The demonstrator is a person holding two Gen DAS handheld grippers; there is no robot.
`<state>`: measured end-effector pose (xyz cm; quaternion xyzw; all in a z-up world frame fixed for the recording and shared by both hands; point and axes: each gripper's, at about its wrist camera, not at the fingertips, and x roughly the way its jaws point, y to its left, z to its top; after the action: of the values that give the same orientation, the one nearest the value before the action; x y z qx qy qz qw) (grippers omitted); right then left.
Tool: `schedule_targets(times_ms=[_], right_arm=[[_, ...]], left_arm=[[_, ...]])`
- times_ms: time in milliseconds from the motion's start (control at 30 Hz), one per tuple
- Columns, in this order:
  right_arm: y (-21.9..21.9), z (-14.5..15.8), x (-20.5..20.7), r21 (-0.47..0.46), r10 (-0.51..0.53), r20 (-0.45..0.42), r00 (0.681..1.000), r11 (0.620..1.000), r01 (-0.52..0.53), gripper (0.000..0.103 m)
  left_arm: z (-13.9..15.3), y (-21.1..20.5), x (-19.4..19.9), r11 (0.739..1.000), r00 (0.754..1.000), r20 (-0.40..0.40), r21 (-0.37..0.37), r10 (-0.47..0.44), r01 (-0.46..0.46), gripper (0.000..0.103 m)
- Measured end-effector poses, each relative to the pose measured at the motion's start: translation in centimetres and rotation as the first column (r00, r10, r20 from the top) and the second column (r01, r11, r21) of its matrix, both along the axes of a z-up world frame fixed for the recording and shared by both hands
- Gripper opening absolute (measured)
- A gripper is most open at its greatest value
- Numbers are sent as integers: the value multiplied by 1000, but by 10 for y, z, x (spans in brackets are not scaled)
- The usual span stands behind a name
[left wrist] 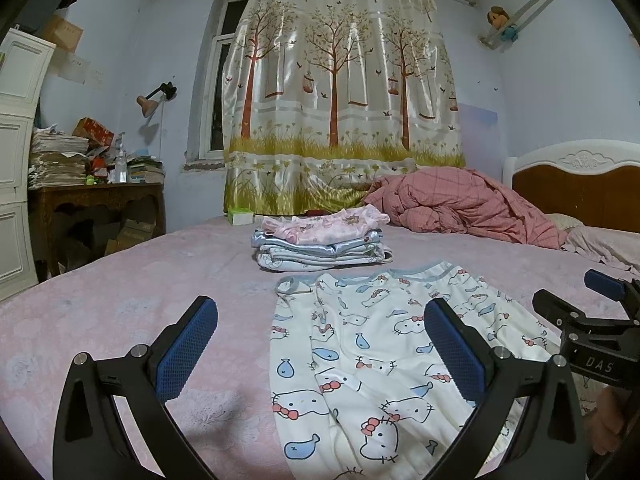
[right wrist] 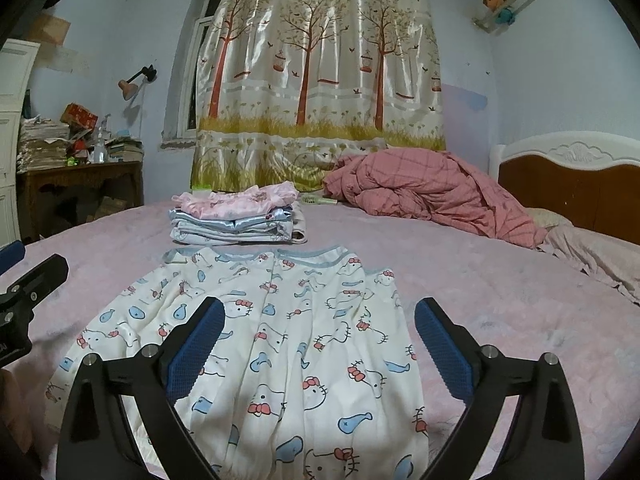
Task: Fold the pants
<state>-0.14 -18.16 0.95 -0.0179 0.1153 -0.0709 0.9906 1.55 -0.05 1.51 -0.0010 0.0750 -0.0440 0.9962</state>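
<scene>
White pants [left wrist: 360, 344] printed with cartoon cats and blue fish lie flat on the pink bed, waistband at the far end; they also show in the right wrist view [right wrist: 288, 344]. My left gripper [left wrist: 320, 320] is open and empty above the pants' left edge. My right gripper [right wrist: 320, 320] is open and empty above the pants' right half. The right gripper shows at the right edge of the left wrist view [left wrist: 592, 320]. The left gripper shows at the left edge of the right wrist view [right wrist: 24, 292].
A stack of folded clothes [left wrist: 320, 244] sits just beyond the waistband. A crumpled pink checked quilt [left wrist: 464, 208] lies by the headboard [left wrist: 580, 184]. A cluttered wooden desk [left wrist: 92, 200] stands left of the bed, and a tree-print curtain [left wrist: 340, 100] hangs behind.
</scene>
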Motion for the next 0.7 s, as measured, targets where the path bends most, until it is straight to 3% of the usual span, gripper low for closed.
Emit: schedule_targets(times_ms=[700], right_arm=[[3,0,-2,-11,0,7,1000,1000,0,102]], left_arm=[[-1,2,0,1000,1000,1,4,-3,3,103]])
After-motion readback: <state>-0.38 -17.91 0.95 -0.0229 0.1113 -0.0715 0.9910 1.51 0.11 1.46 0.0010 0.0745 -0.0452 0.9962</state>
